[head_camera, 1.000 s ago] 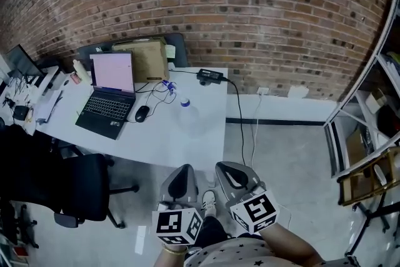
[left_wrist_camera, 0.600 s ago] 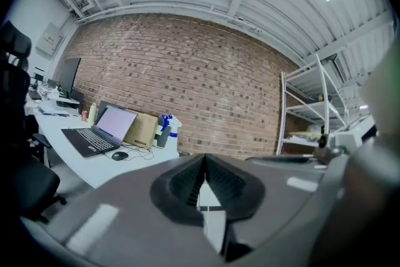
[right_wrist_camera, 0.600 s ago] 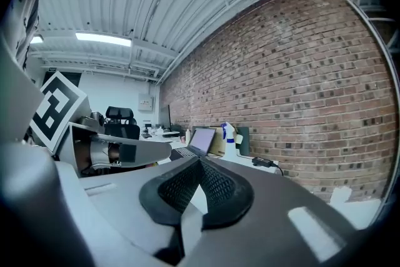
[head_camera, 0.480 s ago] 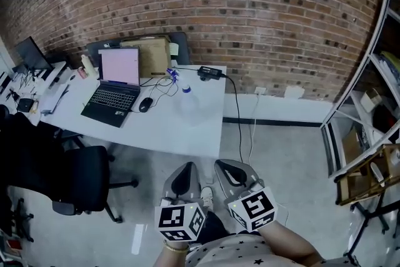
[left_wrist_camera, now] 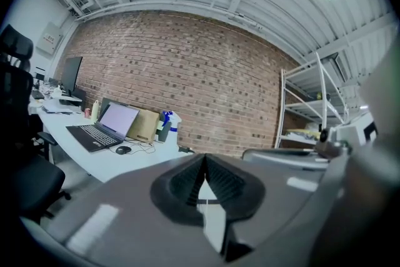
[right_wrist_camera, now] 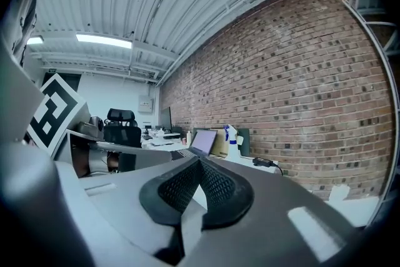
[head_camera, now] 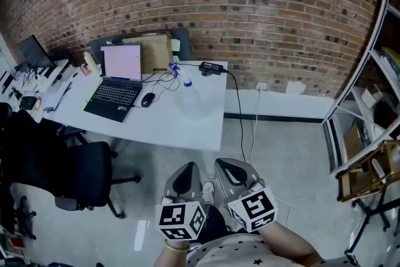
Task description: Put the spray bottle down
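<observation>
Spray bottle (head_camera: 189,97), translucent plastic with a blue trigger head: I read it standing upright on the white rectangular table (head_camera: 187,128), toward the far right part of the top, free of both grippers. In the left gripper view the same bottle (left_wrist_camera: 167,126) lines up with the brown cardboard box (left_wrist_camera: 143,126). In the right gripper view it (right_wrist_camera: 232,135) shows just right of the open laptop.

On the table, to the bottle's left, I see a black computer mouse (head_camera: 147,99) and the open black laptop with a lit pale screen (head_camera: 119,81). The cardboard box stands behind them against the red brick wall (head_camera: 262,3). A black power adapter (head_camera: 211,67) with its cable lies at the far right corner. A black office chair (head_camera: 78,175) stands at the table's near left side, and metal shelving (head_camera: 365,134) stands at the right.

Left gripper (left_wrist_camera: 204,158): jaws pressed together, nothing between them. Right gripper (right_wrist_camera: 199,162): jaws likewise clenched and empty. In the head view both are side by side near the person's body, over the grey floor, well apart from the table.
</observation>
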`<act>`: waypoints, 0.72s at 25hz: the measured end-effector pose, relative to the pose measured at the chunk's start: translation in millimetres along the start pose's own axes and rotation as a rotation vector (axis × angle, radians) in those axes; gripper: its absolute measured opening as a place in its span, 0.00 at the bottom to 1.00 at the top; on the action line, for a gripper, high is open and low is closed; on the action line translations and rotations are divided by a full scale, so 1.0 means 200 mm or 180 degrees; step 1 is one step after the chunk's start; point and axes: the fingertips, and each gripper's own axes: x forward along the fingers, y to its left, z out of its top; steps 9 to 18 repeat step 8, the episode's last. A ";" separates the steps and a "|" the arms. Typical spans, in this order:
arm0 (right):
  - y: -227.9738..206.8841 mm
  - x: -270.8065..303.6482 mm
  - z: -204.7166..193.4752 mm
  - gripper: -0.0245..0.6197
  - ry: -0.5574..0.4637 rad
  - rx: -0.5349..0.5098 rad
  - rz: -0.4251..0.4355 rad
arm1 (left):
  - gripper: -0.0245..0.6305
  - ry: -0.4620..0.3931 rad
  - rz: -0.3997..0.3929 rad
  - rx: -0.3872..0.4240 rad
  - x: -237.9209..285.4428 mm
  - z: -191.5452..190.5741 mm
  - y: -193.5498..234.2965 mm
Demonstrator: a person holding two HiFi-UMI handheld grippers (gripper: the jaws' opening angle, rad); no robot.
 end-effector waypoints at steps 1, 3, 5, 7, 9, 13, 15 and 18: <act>0.00 0.00 0.00 0.03 0.0005 0.0004 -0.0002 | 0.05 0.0008 -0.0003 0.0001 0.00 0.00 0.00; 0.00 -0.01 0.00 0.03 0.0013 0.0014 -0.0002 | 0.05 0.0027 -0.0007 0.0005 -0.01 -0.01 -0.01; 0.01 0.00 -0.01 0.03 0.0018 0.0022 0.0000 | 0.05 0.0042 -0.0008 0.0003 -0.01 -0.01 0.00; 0.02 0.00 -0.01 0.03 0.0023 0.0031 0.0004 | 0.05 0.0051 -0.0003 0.0000 -0.02 -0.01 0.00; 0.03 0.00 -0.02 0.03 0.0024 0.0036 0.0006 | 0.05 0.0056 -0.0001 -0.0001 -0.02 -0.01 0.01; 0.03 0.00 -0.02 0.03 0.0024 0.0036 0.0006 | 0.05 0.0056 -0.0001 -0.0001 -0.02 -0.01 0.01; 0.03 0.00 -0.02 0.03 0.0024 0.0036 0.0006 | 0.05 0.0056 -0.0001 -0.0001 -0.02 -0.01 0.01; 0.03 0.00 -0.02 0.03 0.0024 0.0036 0.0006 | 0.05 0.0056 -0.0001 -0.0001 -0.02 -0.01 0.01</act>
